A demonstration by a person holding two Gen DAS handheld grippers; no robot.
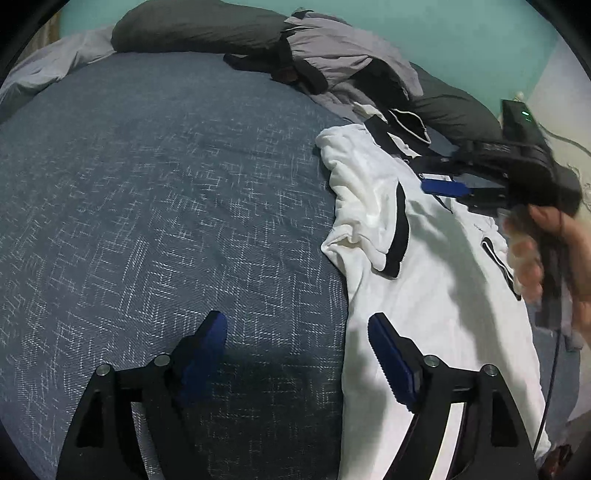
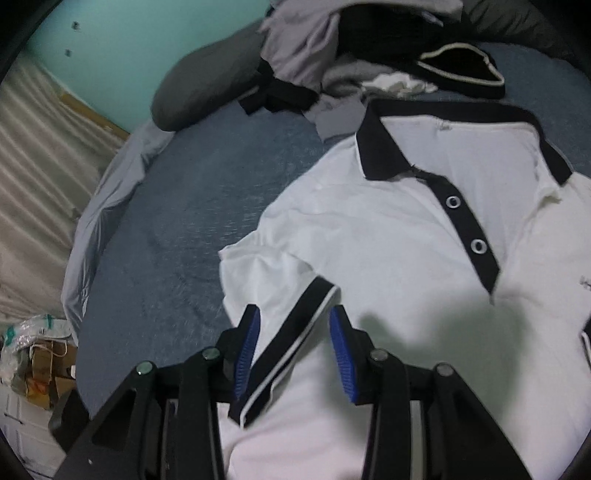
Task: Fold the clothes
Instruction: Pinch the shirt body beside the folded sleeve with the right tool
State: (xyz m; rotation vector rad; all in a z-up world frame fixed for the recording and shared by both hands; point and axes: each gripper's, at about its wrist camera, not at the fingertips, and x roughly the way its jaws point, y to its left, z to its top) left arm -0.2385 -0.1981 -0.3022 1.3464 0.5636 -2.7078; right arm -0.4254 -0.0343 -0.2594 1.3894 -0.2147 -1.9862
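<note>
1. Closest in, the left gripper (image 1: 297,334) hangs over the bed with its two blue pads spread wide and nothing between them; one pad sits over the blue bedspread (image 1: 147,206), the other over the hem side of the white polo shirt (image 1: 436,280).
2. The right gripper (image 2: 293,334) has its jaws partly apart, straddling the black-trimmed sleeve cuff (image 2: 295,332) without the pads pressing on it. In the left wrist view the same gripper (image 1: 445,186) is blurred, carried by a hand (image 1: 546,243) above the shirt's collar end.
3. The polo shirt (image 2: 406,240) lies front-up and mostly flat on the bedspread, its one visible sleeve folded inward across the chest, the black collar (image 2: 380,147) open. Two buttons show on the black placket (image 2: 465,225).
4. The surface is a bed with a blue-grey cover bearing a pale crosshatch pattern; a light grey sheet (image 2: 107,199) bunches along its far edge.
5. Beyond the shirt sits one heap of unfolded clothes (image 2: 332,51), grey, black and white pieces tangled together.
6. Two dark grey pillows (image 1: 199,26) rest at the head of the bed.
7. Behind them, a turquoise wall (image 2: 122,48); beside the bed, a pale curtain (image 2: 33,192) and some bags (image 2: 40,354) on the floor.
</note>
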